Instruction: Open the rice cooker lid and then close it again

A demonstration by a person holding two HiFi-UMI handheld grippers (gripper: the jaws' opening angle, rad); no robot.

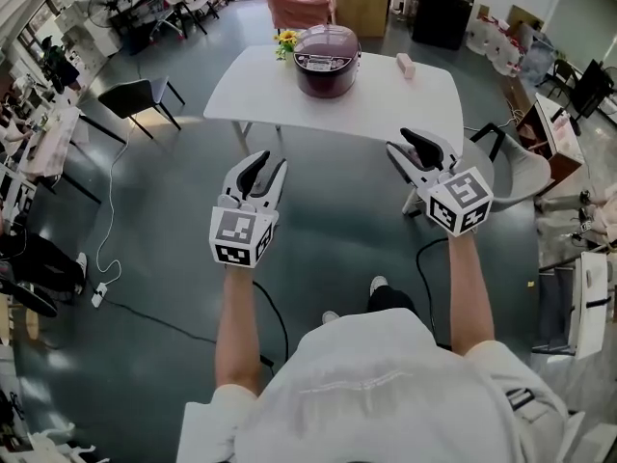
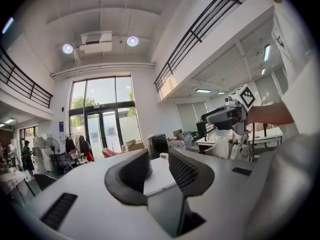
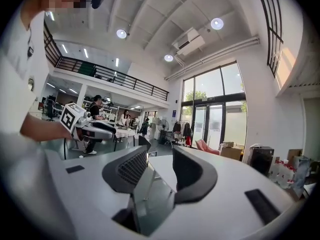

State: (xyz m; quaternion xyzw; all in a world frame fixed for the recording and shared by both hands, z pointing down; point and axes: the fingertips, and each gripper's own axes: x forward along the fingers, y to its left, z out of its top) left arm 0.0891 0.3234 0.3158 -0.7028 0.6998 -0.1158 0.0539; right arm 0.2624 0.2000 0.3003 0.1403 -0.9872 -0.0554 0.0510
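The job has not really begun. The cooker [image 1: 326, 61] sits by the table's [image 1: 386, 104] far edge, lid down. The left gripper [image 1: 264, 167] and right gripper [image 1: 413, 152] hang out in front of the near edge, jaws apart and holding nothing. Next I think they must go closer and reach the lid. Only the head view shows the cooker well. The gripper views show the empty gaps between the jaws.

Flowers [image 1: 285, 40] just beside rice cooker [image 1: 327, 61]

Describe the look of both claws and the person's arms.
The left claw and right claw: pale grey shells, black ribbed pads, each with a cube of black-and-white square markers. A black cable trails from each. White short-sleeved shirt; forearms bare.
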